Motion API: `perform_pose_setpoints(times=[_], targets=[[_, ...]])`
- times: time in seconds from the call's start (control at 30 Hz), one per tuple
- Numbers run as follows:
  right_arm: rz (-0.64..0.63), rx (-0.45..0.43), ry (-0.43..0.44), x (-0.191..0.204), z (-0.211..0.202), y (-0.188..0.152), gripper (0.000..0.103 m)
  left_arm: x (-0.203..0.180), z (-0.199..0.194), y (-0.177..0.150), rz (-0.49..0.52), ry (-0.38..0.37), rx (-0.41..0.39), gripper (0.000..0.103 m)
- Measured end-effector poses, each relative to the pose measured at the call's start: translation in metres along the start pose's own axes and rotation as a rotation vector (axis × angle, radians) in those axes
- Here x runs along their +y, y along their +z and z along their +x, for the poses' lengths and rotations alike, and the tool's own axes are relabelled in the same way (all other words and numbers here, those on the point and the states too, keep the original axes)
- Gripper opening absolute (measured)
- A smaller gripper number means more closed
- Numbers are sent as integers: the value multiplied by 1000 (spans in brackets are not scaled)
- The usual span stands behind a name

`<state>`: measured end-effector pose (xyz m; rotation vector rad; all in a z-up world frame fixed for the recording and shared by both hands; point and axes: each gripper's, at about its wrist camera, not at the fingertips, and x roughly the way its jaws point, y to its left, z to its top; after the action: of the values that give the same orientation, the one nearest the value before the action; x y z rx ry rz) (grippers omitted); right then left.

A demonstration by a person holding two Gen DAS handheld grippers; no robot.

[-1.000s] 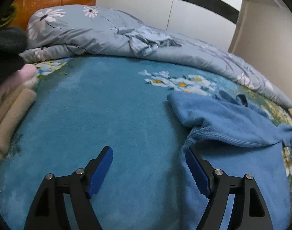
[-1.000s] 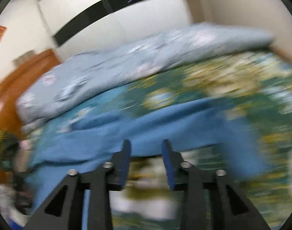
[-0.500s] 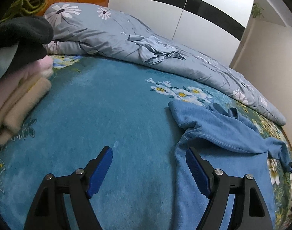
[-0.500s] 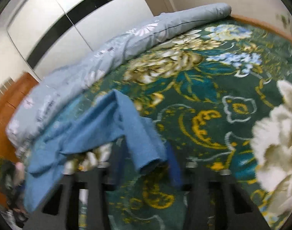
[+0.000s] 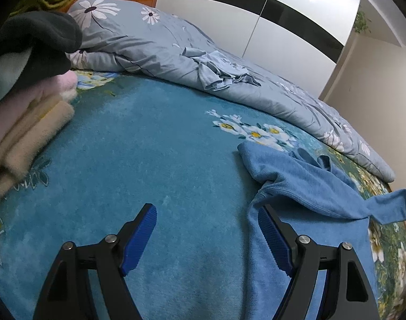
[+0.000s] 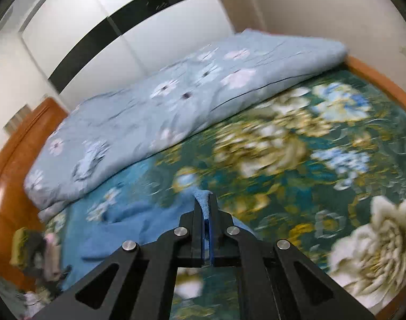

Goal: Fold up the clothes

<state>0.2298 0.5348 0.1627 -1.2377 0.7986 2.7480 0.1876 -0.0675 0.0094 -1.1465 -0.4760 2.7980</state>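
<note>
A blue fleece top [image 5: 304,186] lies spread on the teal flowered bed cover [image 5: 149,138], right of centre in the left wrist view. My left gripper [image 5: 207,217] is open and empty, low over the cover, with its right finger at the top's left edge. One sleeve [image 5: 394,204] is lifted off the bed at the far right. In the right wrist view my right gripper [image 6: 205,200] is shut on the end of that blue sleeve [image 6: 201,196], and the rest of the top [image 6: 117,229] trails off to the left below it.
A stack of folded clothes [image 5: 24,112] sits at the left, also seen in the right wrist view [image 6: 37,250]. A rumpled grey flowered duvet [image 5: 203,61] runs along the far side of the bed. White wardrobe doors [image 5: 256,13] stand behind. An orange wooden bed frame [image 6: 376,77] edges the bed.
My right gripper has closed on the blue sleeve end and lifted it off the bed. My left gripper stays open and has shifted slightly toward the folded stack.
</note>
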Motion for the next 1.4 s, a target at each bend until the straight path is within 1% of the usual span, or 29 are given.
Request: perform_pose_setpoints(times=[0.03,0.17,0.3,0.4,0.5,0.57,0.67,0.77,0.87,0.97,1.0,1.03,1.07,1.1,1.13,1.17,1.23,1.3,1.33,1.4], targets=[[-7,25,29,14,5,1,2,1,0,0,1,-2,0,82],[-87,148,168,102,37,0,2,4,-4,6,9,-15,-12,82],[-183,229,262,194,84,-9,2,10,-7,12,7,-33,-25,82],[-276,311,283,260,134,-27,2,15,-10,14,20,-32,-33,82],[-363,405,306,318,187,-57,2,25,-12,16,20,-23,-37,82],[-398,464,317,347,219,-78,2,32,-12,18,7,-19,-38,82],[-428,522,291,374,260,-105,2,42,-9,19,-8,-19,-35,82],[-426,578,243,383,296,-125,2,46,-4,19,-10,-18,-23,82],[-440,603,205,383,318,-138,4,47,0,18,-2,-19,-12,82],[-453,621,200,380,328,-144,5,42,6,19,6,-21,4,82],[-451,623,210,378,328,-145,7,40,7,19,8,-24,9,82],[-447,623,223,377,326,-144,12,36,8,20,12,-33,11,82],[-435,617,259,373,320,-141,17,32,9,22,17,-42,13,82],[-424,610,293,371,313,-137,27,27,9,23,21,-51,16,82],[-420,589,324,366,302,-131,35,22,9,23,31,-64,21,82],[-417,560,357,360,288,-124,36,16,9,23,41,-77,26,82],[-413,492,395,341,255,-110,36,6,7,20,63,-102,41,82],[-396,413,405,304,218,-99,38,-2,5,13,81,-127,69,82],[-391,366,393,281,198,-97,42,-5,4,7,84,-149,89,82],[-376,279,316,224,164,-101,45,-11,2,-5,90,-196,130,82]])
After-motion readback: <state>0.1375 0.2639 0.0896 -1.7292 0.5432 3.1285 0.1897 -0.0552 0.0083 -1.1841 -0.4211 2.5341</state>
